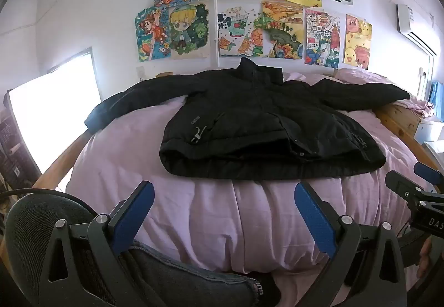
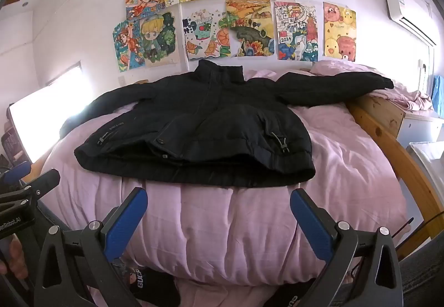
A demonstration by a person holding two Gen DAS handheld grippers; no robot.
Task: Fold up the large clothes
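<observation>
A large black padded jacket (image 1: 258,118) lies flat and face up on a pink duvet (image 1: 222,218), collar toward the wall, both sleeves spread out sideways, hem toward me. It also shows in the right wrist view (image 2: 211,123). My left gripper (image 1: 223,190) is open and empty, hovering above the duvet just short of the hem. My right gripper (image 2: 217,196) is open and empty, likewise just short of the hem. The right gripper shows at the right edge of the left wrist view (image 1: 416,187).
A wooden bed frame (image 2: 394,146) runs along the right side, with a white cabinet (image 2: 421,123) beyond it. Colourful drawings (image 1: 249,18) cover the wall behind. A bright window (image 1: 55,107) is at left. A mesh chair (image 1: 36,237) and my legs are below.
</observation>
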